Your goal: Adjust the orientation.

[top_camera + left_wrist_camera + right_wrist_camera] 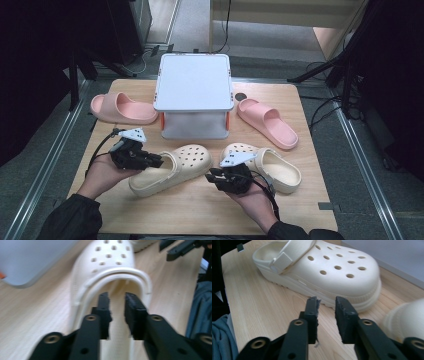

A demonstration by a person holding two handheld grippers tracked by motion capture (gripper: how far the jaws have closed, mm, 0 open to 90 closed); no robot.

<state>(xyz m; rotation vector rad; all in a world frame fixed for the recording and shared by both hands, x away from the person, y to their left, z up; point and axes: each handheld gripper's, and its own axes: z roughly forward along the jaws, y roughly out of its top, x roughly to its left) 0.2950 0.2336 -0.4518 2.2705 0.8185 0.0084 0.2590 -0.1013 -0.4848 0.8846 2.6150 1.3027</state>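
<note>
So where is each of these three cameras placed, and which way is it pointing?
High view: above the person's side, looking forward and down on the table; both forearms, left gripper and right gripper show.
Left gripper view: rides that gripper, facing the left cream clog; its black jaws show.
Right gripper view: rides that gripper, facing the right cream clog; its jaws show.
Shared: all three show the white stand.
</note>
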